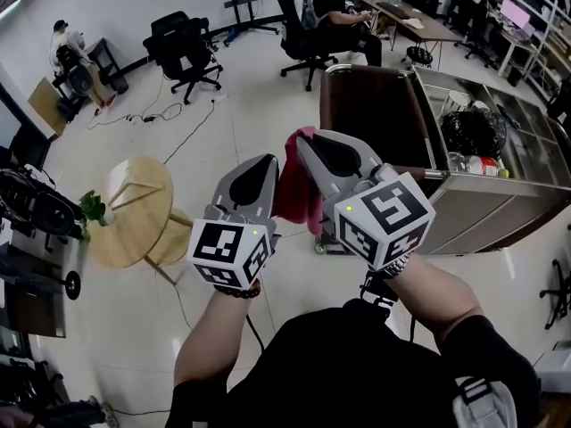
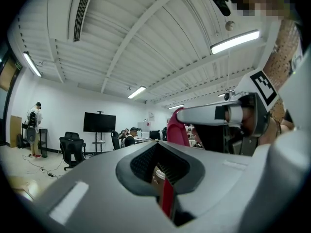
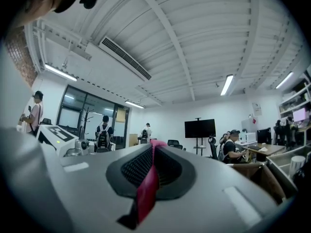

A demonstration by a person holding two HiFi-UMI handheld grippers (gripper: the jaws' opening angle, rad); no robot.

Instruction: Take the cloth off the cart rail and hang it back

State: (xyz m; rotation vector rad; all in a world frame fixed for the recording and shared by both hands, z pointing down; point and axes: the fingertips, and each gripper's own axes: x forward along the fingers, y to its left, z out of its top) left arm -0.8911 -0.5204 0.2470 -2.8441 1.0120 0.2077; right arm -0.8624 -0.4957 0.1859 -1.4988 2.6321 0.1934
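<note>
A red cloth (image 1: 299, 190) hangs between my two grippers, which are raised close together in front of me in the head view. The right gripper (image 1: 305, 143) is shut on the cloth's upper edge, and a red strip (image 3: 147, 188) runs through its closed jaws in the right gripper view. The left gripper (image 1: 266, 162) is also shut on the cloth, with a red fold (image 2: 167, 198) pinched in its jaws. In the left gripper view, the right gripper (image 2: 182, 116) shows with cloth (image 2: 177, 129) bunched at its tip. The cart (image 1: 473, 205) stands just right of and beyond the grippers, its end rail (image 1: 430, 175) bare.
A black bag (image 1: 471, 132) and bottles (image 1: 480, 165) lie in the cart's top tray. A round wooden table (image 1: 136, 210) stands on the floor to the left. Office chairs (image 1: 187, 47), a seated person (image 1: 337, 14), desks and floor cables (image 1: 152, 114) lie farther back.
</note>
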